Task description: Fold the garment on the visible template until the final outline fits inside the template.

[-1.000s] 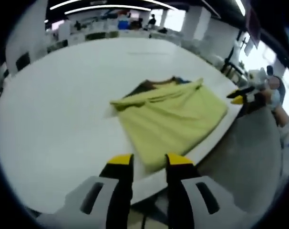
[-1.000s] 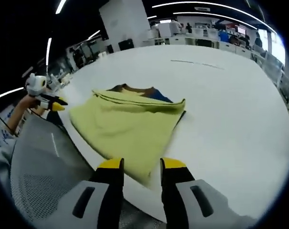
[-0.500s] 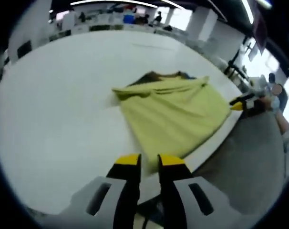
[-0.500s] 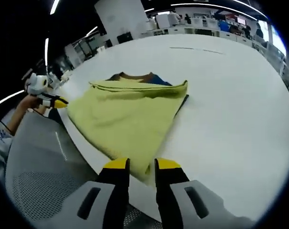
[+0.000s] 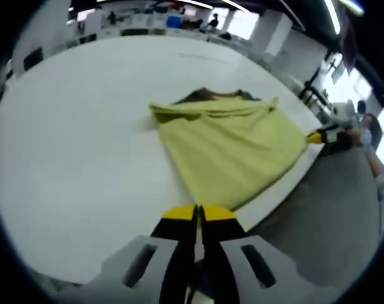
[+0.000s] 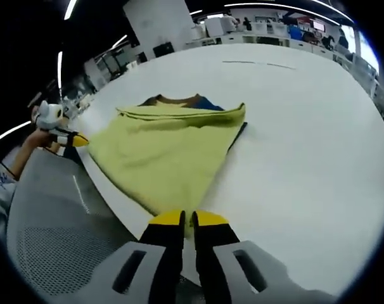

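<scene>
left gripper (image 5: 198, 214): yellow tips pressed together, no gap visible between them; sits at the near corner of the garment's hem, right at the table edge; whether cloth is pinched between the tips cannot be told.

right gripper (image 6: 186, 219): same condition, tips closed flush, parked at the opposite near corner of the hem; a hold on the fabric likely but not confirmed.

garment (image 5: 233, 149): yellow-green t-shirt, lying flat just ahead of both grippers, partly folded, with a doubled band of cloth across its far end. brown collar and a patch of blue beyond that band. judged light, soft and limp; will drape and sag when lifted, liable to slide on the smooth surface. best taken by a thin pinch at hem corners or fold edges, both layers together, lifted low to keep the fold square.

template (image 6: 241, 131): dark strip showing along one side edge of the cloth, mostly covered; outline not readable.

table (image 6: 306, 145): broad, white, smooth, running far beyond the garment.

background: desks and ceiling lights, far off, blurred.
</scene>
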